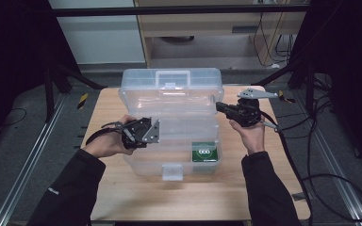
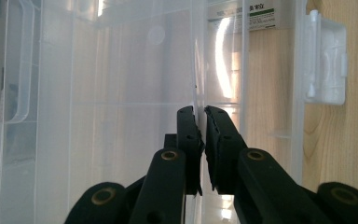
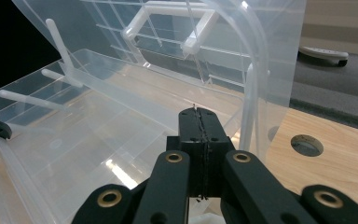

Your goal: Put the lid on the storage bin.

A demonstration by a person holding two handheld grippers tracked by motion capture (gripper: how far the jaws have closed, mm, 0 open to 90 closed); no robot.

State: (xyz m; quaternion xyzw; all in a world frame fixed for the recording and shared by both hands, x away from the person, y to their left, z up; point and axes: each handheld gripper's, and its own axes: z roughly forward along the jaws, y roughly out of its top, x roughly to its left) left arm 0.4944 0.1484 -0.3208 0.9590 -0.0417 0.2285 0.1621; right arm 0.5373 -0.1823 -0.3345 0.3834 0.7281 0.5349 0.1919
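Note:
A clear plastic toolbox [image 1: 169, 89] stands open on the wooden table [image 1: 108, 188], its lid upright at the back. Across the base lies a clear inner tray [image 1: 188, 127]. My left gripper [image 1: 160, 132] reaches in from the left. In the left gripper view my left gripper [image 2: 201, 112] is nearly shut, with a thin clear wall [image 2: 198, 70] of the tray between its pads. My right gripper [image 1: 219, 106] comes in from the right. In the right gripper view my right gripper [image 3: 199, 112] is shut, with a thin plastic edge showing at its tips.
A green packet [image 1: 204, 152] lies in the box's front right corner. A white latch [image 1: 172, 172] hangs at the front wall, also seen as the latch [image 2: 326, 60] beside the table [image 2: 354, 130]. The lid's handle [image 3: 168, 23] rises ahead. A round hole [image 3: 306, 144] marks the tabletop.

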